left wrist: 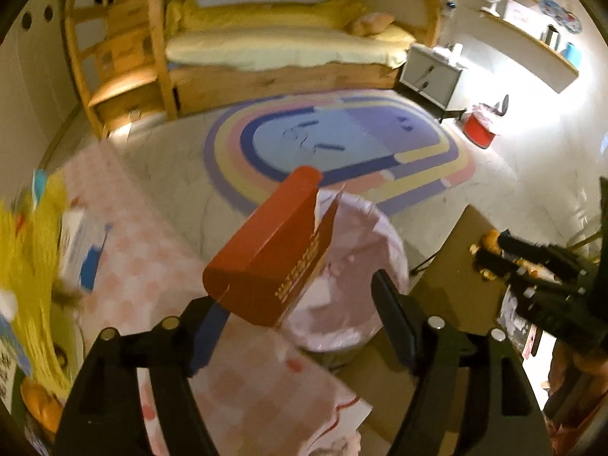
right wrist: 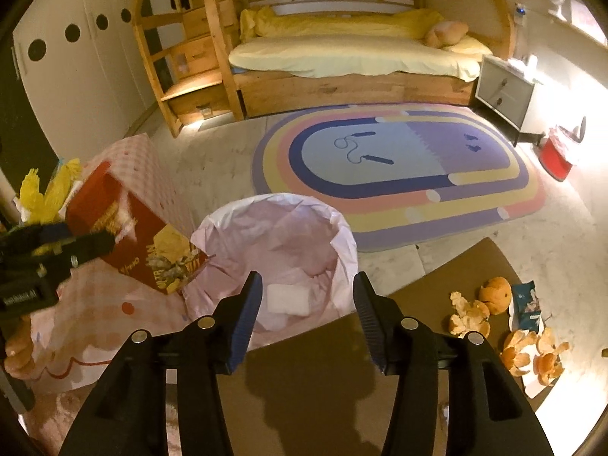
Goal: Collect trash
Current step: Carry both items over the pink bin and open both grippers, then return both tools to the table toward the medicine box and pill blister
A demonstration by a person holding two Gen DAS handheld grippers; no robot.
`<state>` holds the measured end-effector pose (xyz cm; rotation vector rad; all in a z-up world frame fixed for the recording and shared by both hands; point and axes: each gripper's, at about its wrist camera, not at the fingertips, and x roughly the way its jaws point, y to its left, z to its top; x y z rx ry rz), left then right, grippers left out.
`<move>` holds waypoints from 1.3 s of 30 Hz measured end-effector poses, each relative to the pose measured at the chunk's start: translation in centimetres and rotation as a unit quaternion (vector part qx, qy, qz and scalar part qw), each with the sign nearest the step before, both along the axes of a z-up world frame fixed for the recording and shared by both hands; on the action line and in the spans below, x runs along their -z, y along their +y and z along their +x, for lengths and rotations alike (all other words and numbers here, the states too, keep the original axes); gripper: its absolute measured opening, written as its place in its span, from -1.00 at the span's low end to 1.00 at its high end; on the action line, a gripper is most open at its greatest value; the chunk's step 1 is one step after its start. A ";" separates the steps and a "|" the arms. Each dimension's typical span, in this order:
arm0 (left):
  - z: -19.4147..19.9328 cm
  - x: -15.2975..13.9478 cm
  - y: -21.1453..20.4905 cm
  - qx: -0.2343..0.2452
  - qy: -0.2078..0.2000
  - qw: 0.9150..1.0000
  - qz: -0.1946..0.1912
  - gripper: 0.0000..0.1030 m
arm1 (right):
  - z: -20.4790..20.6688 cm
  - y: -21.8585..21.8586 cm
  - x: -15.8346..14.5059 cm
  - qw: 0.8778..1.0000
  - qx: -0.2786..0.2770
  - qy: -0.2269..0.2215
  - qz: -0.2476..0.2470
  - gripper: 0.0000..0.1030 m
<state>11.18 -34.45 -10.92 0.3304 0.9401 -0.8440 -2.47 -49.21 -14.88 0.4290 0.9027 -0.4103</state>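
The left gripper [left wrist: 300, 326] has its fingers wide apart; the red box [left wrist: 271, 254] sits tilted between them, against the left finger [left wrist: 207, 334] only and clear of the right one — whether it is resting there or already slipping loose is hard to say. The box hangs beside and partly over the trash bin [right wrist: 277, 254], which is lined with a pink bag and has a white scrap at its bottom. In the right wrist view the same box [right wrist: 152, 243] shows just left of the bin's rim. The right gripper [right wrist: 307, 315] is empty, fingers spread, over the near edge of the bin. On the brown table [right wrist: 323, 387] to the right lie orange peels [right wrist: 469, 313] and a small blue wrapper [right wrist: 526, 306].
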 end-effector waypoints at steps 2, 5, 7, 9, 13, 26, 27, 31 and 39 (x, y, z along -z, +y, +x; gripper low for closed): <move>0.2 0.5 0.7 -0.003 0.009 1.000 0.006 0.39 | 0.3 0.4 -0.3 1.000 -0.006 -0.006 0.002 -0.01; -0.4 1.1 1.1 0.008 0.012 1.000 0.018 0.40 | 0.4 1.0 -0.6 1.000 -0.015 -0.012 0.001 0.00; -0.6 1.3 1.2 0.012 0.008 0.999 0.032 0.41 | 0.4 1.4 -0.8 1.000 -0.021 -0.015 0.001 0.02; -0.7 1.2 1.6 0.010 0.004 0.999 0.037 0.41 | 0.3 1.6 -0.9 1.000 -0.024 -0.016 0.002 0.02; -0.8 0.1 3.5 -0.004 -0.006 1.000 0.023 0.41 | 0.0 1.9 -1.5 0.999 -0.025 -0.021 -0.002 0.02; -4.8 -5.4 12.9 -0.090 -0.071 0.993 -0.028 0.42 | -0.1 8.0 -7.7 0.991 -0.095 -0.092 -0.001 0.02; -5.1 -5.6 13.8 -0.096 -0.073 0.992 -0.032 0.42 | 0.1 8.7 -8.1 0.990 -0.102 -0.095 -0.002 0.02; -6.1 -6.8 17.6 -0.137 -0.082 0.986 -0.043 0.44 | 0.7 12.2 -10.1 0.984 -0.141 -0.109 -0.005 0.02; -7.0 -7.5 25.6 -0.233 -0.105 0.966 -0.038 0.52 | 2.3 18.3 -11.6 0.971 -0.209 -0.112 -0.019 0.02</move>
